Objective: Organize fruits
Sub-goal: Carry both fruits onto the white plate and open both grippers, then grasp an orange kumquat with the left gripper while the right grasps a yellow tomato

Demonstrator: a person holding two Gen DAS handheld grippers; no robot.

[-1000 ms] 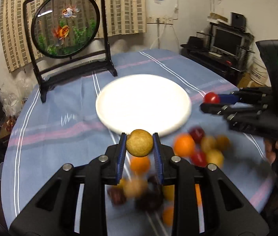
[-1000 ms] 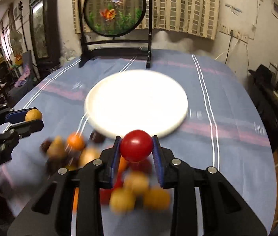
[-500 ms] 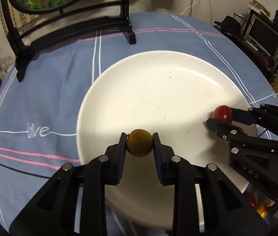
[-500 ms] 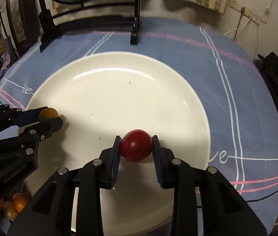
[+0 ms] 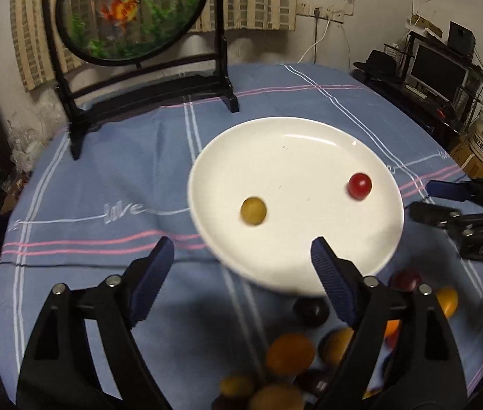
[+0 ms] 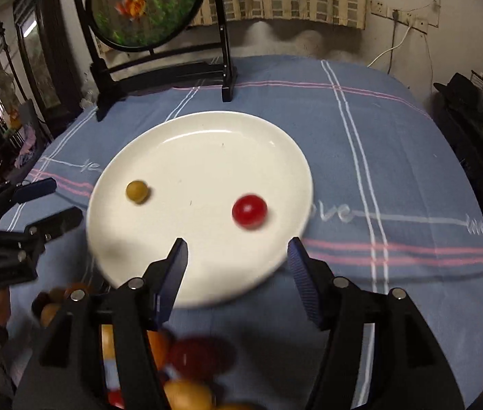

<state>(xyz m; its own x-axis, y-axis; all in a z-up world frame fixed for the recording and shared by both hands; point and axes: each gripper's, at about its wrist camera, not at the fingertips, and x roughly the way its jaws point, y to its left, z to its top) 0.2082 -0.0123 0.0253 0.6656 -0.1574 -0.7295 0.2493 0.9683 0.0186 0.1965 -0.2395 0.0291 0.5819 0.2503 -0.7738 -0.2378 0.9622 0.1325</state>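
Observation:
A white plate (image 5: 296, 143) (image 6: 207, 136) lies on the blue tablecloth. On it rest a yellow-brown fruit (image 5: 253, 210) (image 6: 137, 191) and a red fruit (image 5: 359, 186) (image 6: 249, 210), apart from each other. My left gripper (image 5: 241, 259) is open and empty above the plate's near rim; it also shows at the left of the right wrist view (image 6: 52, 201). My right gripper (image 6: 236, 259) is open and empty over the near rim; it shows at the right of the left wrist view (image 5: 441, 200). A pile of orange, yellow and dark red fruits (image 5: 289, 355) (image 6: 187, 358) lies on the cloth below both grippers.
A black-framed round goldfish screen (image 5: 128, 10) (image 6: 146, 7) stands on the table behind the plate. The table edge curves away to the right, with a TV stand (image 5: 436, 71) beyond it. Blue cloth lies around the plate.
Both grippers have opened and let go of their fruits onto the plate, then pulled back toward the fruit pile. The yellow-brown and red fruits now lie loose on the plate.

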